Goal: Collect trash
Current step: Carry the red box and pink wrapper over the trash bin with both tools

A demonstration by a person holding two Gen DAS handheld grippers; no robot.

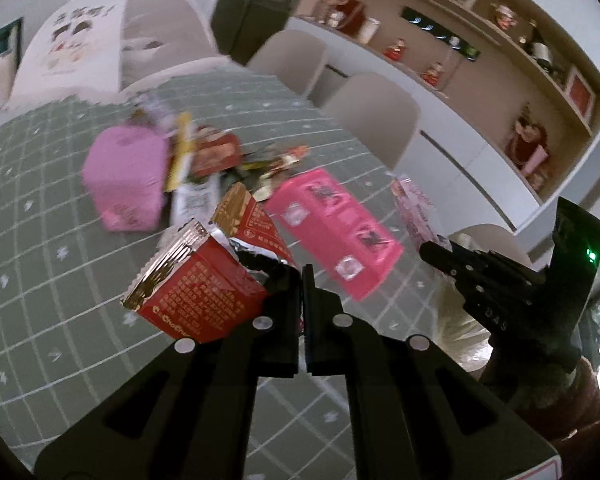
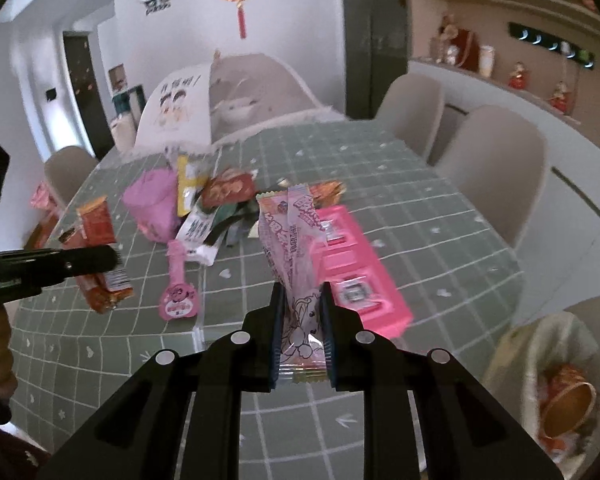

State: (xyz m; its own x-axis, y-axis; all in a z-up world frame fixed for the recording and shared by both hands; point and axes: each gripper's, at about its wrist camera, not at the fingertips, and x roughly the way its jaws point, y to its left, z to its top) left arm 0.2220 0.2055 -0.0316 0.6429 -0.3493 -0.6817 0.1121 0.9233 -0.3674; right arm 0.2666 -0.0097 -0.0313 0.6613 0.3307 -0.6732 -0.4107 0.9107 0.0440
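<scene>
My left gripper (image 1: 302, 280) is shut on a torn red foil snack wrapper (image 1: 204, 284) and holds it above the green checked tablecloth (image 1: 40, 208). My right gripper (image 2: 302, 292) is shut on a clear pink cartoon-printed wrapper (image 2: 290, 232), also held off the table. More trash lies mid-table: a pink flat box (image 2: 356, 264), a purple pouch (image 2: 152, 204), a red packet (image 2: 228, 188), a white wrapper (image 2: 196, 232) and a small pink tag (image 2: 178, 292). The left gripper shows at the left of the right wrist view (image 2: 100, 258), the right gripper at the right of the left wrist view (image 1: 432, 248).
Beige chairs (image 2: 496, 160) stand along the table's right side. A cloth-lined bin (image 2: 556, 376) with trash inside sits low at the right, off the table edge. A covered chair (image 2: 228, 92) stands at the far end. Shelves with figurines (image 1: 460, 52) line the wall.
</scene>
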